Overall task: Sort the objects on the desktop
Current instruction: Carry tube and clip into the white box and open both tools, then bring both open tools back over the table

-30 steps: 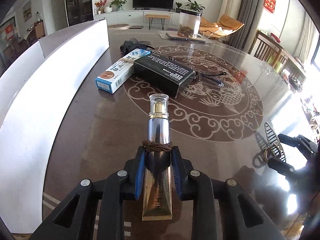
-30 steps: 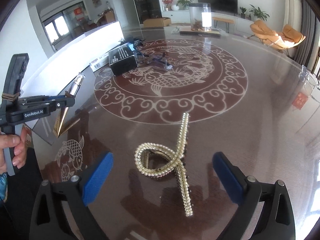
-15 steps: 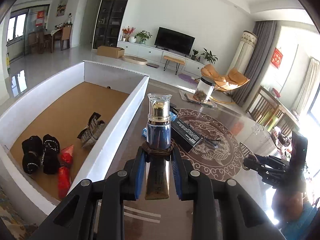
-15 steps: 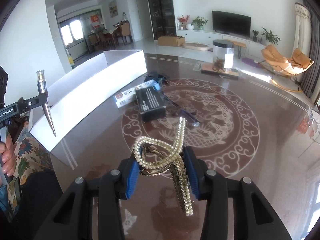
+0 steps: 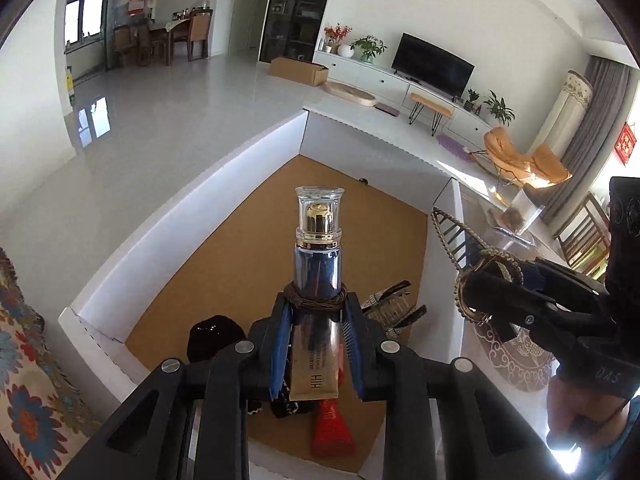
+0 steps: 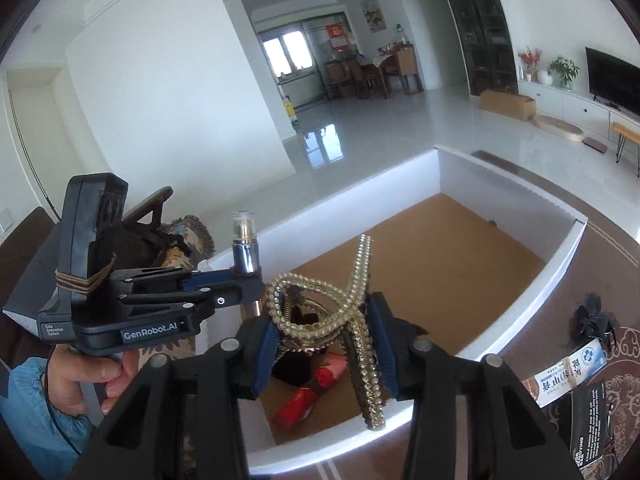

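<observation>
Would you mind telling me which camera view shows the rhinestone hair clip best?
The right wrist view: the rhinestone hair clip sits centred and close, gripped in the right claw above the white box. The left wrist view shows it only at the right side, partly hidden by that claw.

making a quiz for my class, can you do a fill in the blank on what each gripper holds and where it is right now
1. The left gripper is shut on a cosmetic ____ with a clear cap.
2. The right gripper is shut on a rhinestone hair ____.
3. Both held items hang over the white-walled ____, whose floor is brown.
4. A ____ tube already lies on that floor, below the left jaws.

Missing words: tube; clip; box; red
</observation>
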Action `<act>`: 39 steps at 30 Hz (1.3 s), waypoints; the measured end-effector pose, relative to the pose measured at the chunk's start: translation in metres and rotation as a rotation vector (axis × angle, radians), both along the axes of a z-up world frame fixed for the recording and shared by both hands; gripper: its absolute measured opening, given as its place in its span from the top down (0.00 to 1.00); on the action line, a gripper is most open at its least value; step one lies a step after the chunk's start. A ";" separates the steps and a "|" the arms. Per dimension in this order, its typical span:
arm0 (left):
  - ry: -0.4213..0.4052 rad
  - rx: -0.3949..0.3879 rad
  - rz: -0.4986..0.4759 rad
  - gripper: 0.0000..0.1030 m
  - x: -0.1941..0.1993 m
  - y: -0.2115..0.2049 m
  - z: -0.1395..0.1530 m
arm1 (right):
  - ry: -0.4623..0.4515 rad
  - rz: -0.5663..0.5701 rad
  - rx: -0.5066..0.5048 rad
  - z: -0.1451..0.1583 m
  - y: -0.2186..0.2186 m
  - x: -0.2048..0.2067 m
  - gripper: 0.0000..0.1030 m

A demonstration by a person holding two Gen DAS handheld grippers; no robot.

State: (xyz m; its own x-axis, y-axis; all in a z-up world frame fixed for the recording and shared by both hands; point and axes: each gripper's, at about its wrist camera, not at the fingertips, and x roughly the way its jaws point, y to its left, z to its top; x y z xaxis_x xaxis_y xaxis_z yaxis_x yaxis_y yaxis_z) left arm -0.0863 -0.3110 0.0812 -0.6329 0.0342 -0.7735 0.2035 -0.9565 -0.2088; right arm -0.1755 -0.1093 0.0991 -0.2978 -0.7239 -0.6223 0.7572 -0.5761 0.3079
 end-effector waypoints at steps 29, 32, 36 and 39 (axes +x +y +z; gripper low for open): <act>0.065 -0.030 -0.291 0.01 0.044 0.227 -0.011 | 0.017 -0.553 0.261 -0.115 0.321 0.068 0.07; -0.012 -0.077 -0.320 0.01 0.028 0.270 -0.047 | -0.003 -0.567 0.320 -0.136 0.355 0.096 0.07; -0.102 -0.084 -0.287 0.01 0.009 0.301 -0.095 | -0.021 -0.566 0.323 -0.150 0.370 0.116 0.07; -0.119 -0.103 -0.254 0.01 0.007 0.312 -0.113 | -0.016 -0.572 0.306 -0.152 0.367 0.127 0.07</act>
State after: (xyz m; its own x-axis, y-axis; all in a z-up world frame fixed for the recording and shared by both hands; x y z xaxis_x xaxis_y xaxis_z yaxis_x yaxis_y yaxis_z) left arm -0.0791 0.0014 -0.0316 -0.5190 0.0977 -0.8492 -0.0280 -0.9949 -0.0973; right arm -0.0482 0.2579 -0.0529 -0.5731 -0.2427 -0.7827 0.3013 -0.9507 0.0742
